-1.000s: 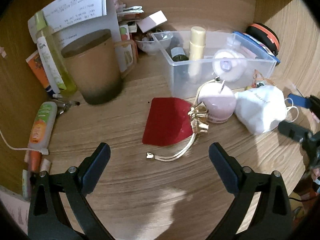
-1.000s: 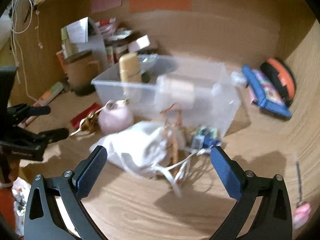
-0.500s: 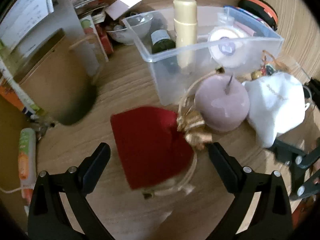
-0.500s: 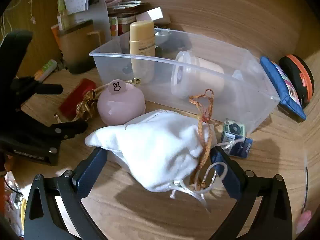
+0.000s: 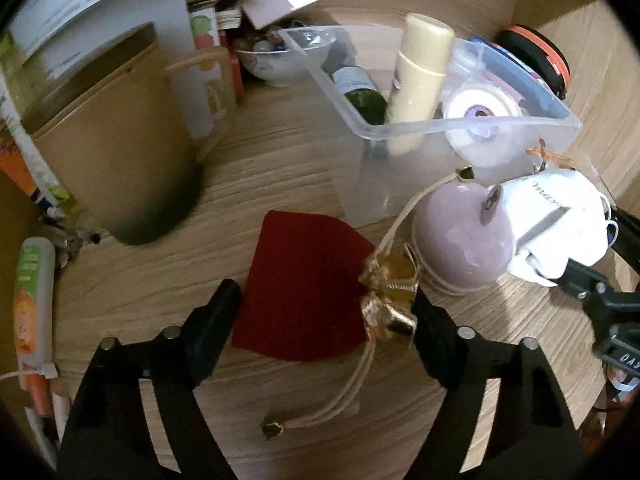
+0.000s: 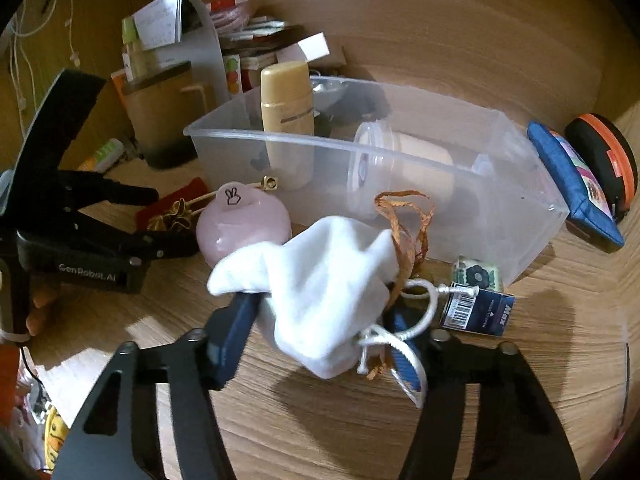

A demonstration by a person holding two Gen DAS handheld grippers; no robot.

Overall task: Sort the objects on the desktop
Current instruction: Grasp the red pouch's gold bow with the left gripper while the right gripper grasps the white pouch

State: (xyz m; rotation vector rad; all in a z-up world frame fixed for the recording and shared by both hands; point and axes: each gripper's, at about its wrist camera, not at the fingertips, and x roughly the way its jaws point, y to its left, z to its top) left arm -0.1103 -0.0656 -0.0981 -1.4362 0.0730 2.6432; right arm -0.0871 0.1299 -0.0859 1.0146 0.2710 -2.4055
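A flat red pouch [image 5: 304, 296] with a gold ruffle [image 5: 390, 300] and cream cords lies on the wooden desk. My left gripper [image 5: 326, 308] straddles it, jaws closing, pads just at its two edges. A white drawstring pouch [image 6: 320, 292] is bunched between the blue pads of my right gripper [image 6: 320, 326], whose jaws are closing and squeezing it. In the left wrist view the white pouch [image 5: 556, 224] sits at the right. A pink round jar [image 5: 464, 236] stands between the pouches. Behind them is a clear plastic bin [image 6: 400, 152] holding a cream bottle [image 6: 286, 120] and a round tub.
A brown mug [image 5: 112, 152] stands at the left with a tube [image 5: 32, 304] beside it. Papers, cards and a small bowl [image 5: 280, 60] crowd the back. Small boxes [image 6: 478, 308] lie right of the white pouch. A blue case [image 6: 572, 184] and an orange-black case [image 6: 604, 160] sit far right.
Both grippers came forward and down over their pouches and their jaws narrowed. The white pouch is now bunched up between the right pads. The red pouch lies between the left fingers.
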